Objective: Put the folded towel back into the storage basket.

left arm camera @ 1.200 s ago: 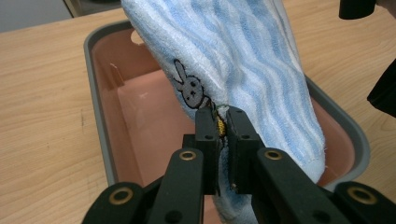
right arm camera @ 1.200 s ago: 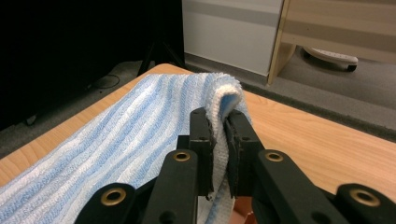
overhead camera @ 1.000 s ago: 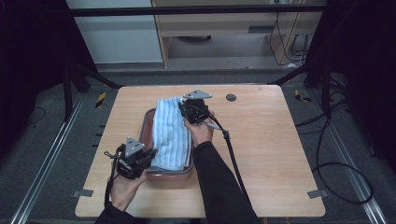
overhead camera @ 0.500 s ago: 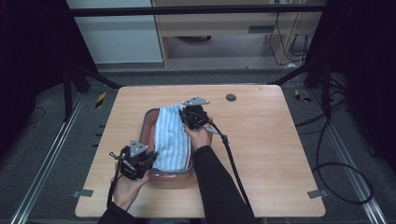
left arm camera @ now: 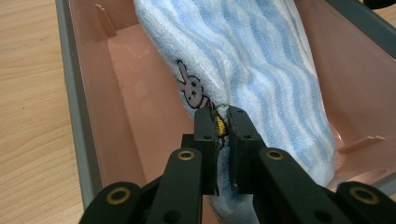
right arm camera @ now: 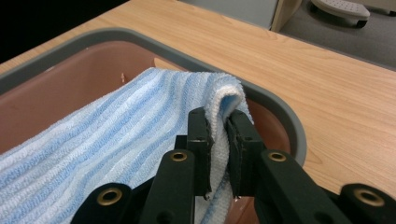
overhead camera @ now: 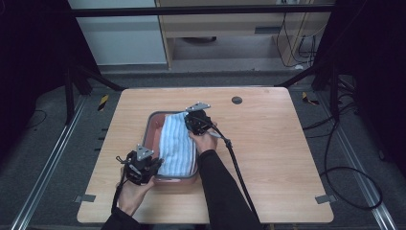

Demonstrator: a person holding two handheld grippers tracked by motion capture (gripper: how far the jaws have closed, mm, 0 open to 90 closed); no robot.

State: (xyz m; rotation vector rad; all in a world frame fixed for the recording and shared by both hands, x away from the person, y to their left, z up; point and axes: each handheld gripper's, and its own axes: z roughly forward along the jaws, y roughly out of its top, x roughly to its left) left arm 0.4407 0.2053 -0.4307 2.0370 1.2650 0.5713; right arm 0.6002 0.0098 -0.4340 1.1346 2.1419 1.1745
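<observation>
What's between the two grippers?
The striped towel, pinched at each end by the left gripper and right gripper, over the tub, in the high view.

Terry cloth, glossy plastic, matt wood
Fluffy looped-pile towel in a smooth pink plastic tub on a wood-grain table

- A light wooden bench carries the things.
- A pink tub with a grey rim stands on it, left of centre.
- A small dark disc lies near the far edge.
</observation>
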